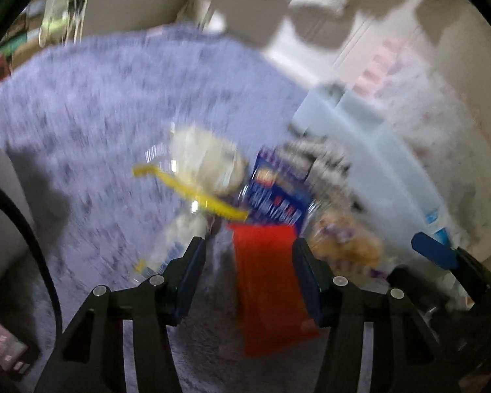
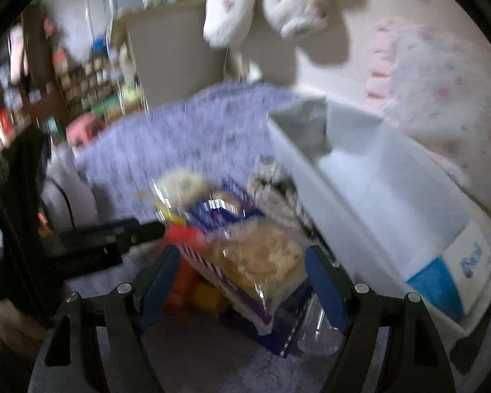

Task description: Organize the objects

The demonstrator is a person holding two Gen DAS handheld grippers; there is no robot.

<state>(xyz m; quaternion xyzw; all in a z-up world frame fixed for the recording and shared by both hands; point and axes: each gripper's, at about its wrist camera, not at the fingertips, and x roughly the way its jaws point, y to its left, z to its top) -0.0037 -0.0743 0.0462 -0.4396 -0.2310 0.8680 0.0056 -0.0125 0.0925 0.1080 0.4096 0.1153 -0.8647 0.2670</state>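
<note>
Lying blurred on a purple fuzzy blanket, a heap of snack packs fills the middle of both views. From the left wrist, the left claw stands spread, with a red pack between its fingers; the pack lies against the right finger, yet whether it is pinched cannot be told. Just beyond the red pack lies a blue pack, and beside that, to the left, a clear bag of pale buns with a yellow strip across it. A bag of golden pastries sits right of the blue pack, and a black-and-white striped pack lies behind. A white bin runs along the right of the heap, on the blanket's edge.

From the right wrist, the right claw is spread wide, and the pastry bag lies between its fingers without clear contact on either side. Under and behind that bag show the blue pack, the red pack and something orange and yellow, too blurred to name. The left claw's dark finger reaches in from the left, touching the red pack. The bin stands open just right of the heap, with a blue-and-white label at its near end. White plush toys hang above.
</note>
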